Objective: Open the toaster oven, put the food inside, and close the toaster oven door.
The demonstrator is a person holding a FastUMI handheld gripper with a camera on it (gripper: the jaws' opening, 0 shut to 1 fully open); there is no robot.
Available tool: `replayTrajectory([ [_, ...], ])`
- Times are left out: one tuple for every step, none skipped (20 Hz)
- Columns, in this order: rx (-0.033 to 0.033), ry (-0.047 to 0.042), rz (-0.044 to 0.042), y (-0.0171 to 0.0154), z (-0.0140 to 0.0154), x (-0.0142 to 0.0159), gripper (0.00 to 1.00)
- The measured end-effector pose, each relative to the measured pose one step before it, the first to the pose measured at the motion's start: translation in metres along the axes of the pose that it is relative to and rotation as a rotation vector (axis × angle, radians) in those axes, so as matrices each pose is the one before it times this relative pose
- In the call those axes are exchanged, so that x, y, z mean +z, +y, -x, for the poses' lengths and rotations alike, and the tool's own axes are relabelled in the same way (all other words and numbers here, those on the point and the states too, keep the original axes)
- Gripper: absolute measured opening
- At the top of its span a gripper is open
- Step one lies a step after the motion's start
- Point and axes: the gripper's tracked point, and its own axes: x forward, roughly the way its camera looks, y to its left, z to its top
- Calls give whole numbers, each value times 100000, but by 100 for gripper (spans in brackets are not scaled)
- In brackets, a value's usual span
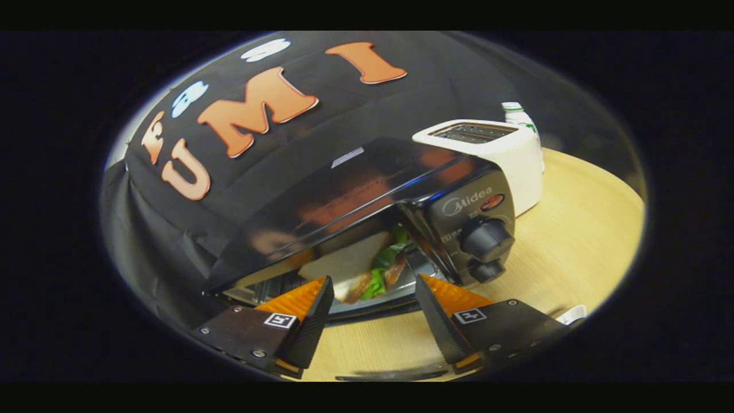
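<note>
A black toaster oven stands on the wooden table, seen tilted. Its front is open, and a sandwich of white bread with lettuce and meat lies inside on the tray. The lowered door appears as a dark band just below the opening. My gripper is open right in front of the opening. Its fingertips sit either side of the sandwich's near end without touching it, and nothing is held.
Two black knobs are on the oven's right panel, close to my right finger. A white slot toaster stands behind the oven, with a white bottle beyond it. A small white object lies by the right finger.
</note>
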Motion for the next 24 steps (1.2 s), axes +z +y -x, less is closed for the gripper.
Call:
replayTrajectory([
  [932,1078,4180,69,1060,-563,87],
  [635,1417,4571,111,1058,-691,88],
  [1215,1515,4820,247,1019,-942,89],
  [907,1719,5255,272,888,-906,90],
  [543,2033,5020,130,884,-1010,92],
  [-6,1662,4251,181,802,-1113,93],
  [-163,1628,3504,150,727,-1194,96],
  [40,2286,2465,103,633,-1216,96],
  [361,2538,1665,-96,533,-1235,97],
  [8,2052,692,-10,302,-1028,97],
  [-393,2377,372,-14,288,-1050,97],
  [-431,1775,-215,-101,286,-908,97],
  [-73,1620,319,-32,243,-824,97],
  [-392,1435,620,113,348,-836,98],
  [-786,2152,251,-16,412,-1062,97],
  [1426,1709,275,489,59,-887,98],
  [673,1970,907,191,-167,-748,97],
  [281,2305,1573,134,-524,-796,97],
  [-783,2752,797,-121,-602,-704,97],
  [279,2999,-293,-94,-739,-627,97],
  [1125,1289,17,403,-789,-250,98],
  [-250,162,1540,-18,-719,177,98],
  [-777,-1447,2429,-232,-681,498,98],
  [-1283,1387,1284,-312,-518,-65,98],
])
